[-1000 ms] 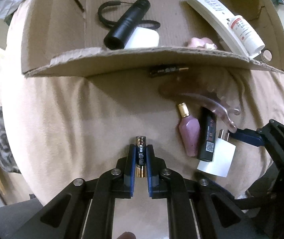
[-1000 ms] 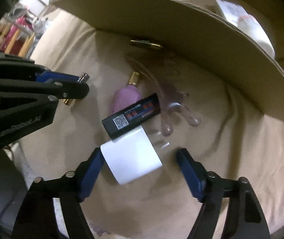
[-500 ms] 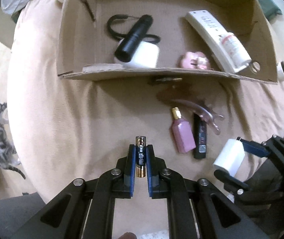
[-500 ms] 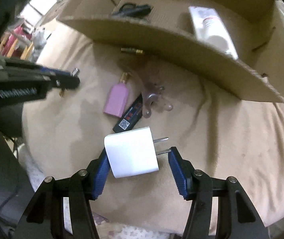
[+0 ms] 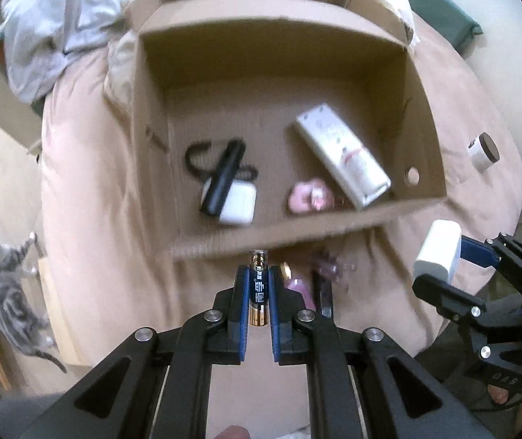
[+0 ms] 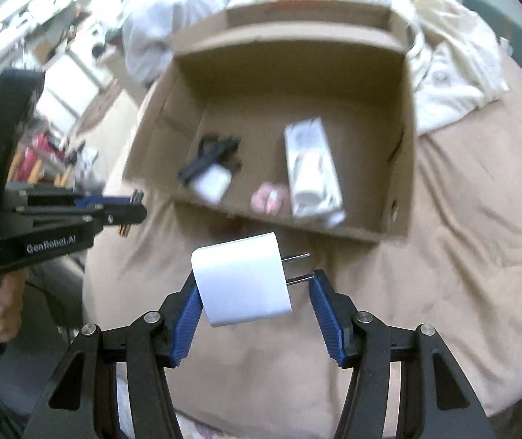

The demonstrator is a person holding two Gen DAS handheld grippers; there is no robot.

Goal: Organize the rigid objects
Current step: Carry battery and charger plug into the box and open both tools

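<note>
Cardboard box [image 5: 421, 117] sits open on the tan bedcover [image 5: 89, 183], and inside it there are four things: one black flashlight [image 5: 222, 179] lying over one white puck-shaped case [image 5: 239, 203], one pink blob [image 5: 310, 197], and one long white carton [image 5: 341, 159]. Outside the box, one small white jar [image 5: 482, 150] lies at about 3 o'clock of it. Two tools are in play. The left tool [image 5: 259, 292] is clamped tight on one battery [image 5: 259, 289], which stands lengthwise between the blue pads and pokes out toward 12 o'clock. The right tool [image 6: 253, 289] grips one white charger plug [image 6: 240, 278], body against the pad at 9 o'clock, one prong touching the pad at 3 o'clock.

Compared with a second ago, both tools are way higher: the whole box interior shows now, where only its near wall loomed before. The plug was lying on the cover then with the right tool's jaws spread around it; they've just been closing and now carry it. The pink bottle [image 5: 299, 287], black stick and clear clip left on the cover are mostly hidden behind the left tool. One cat [image 5: 8, 289] hangs around at 9 o'clock.
</note>
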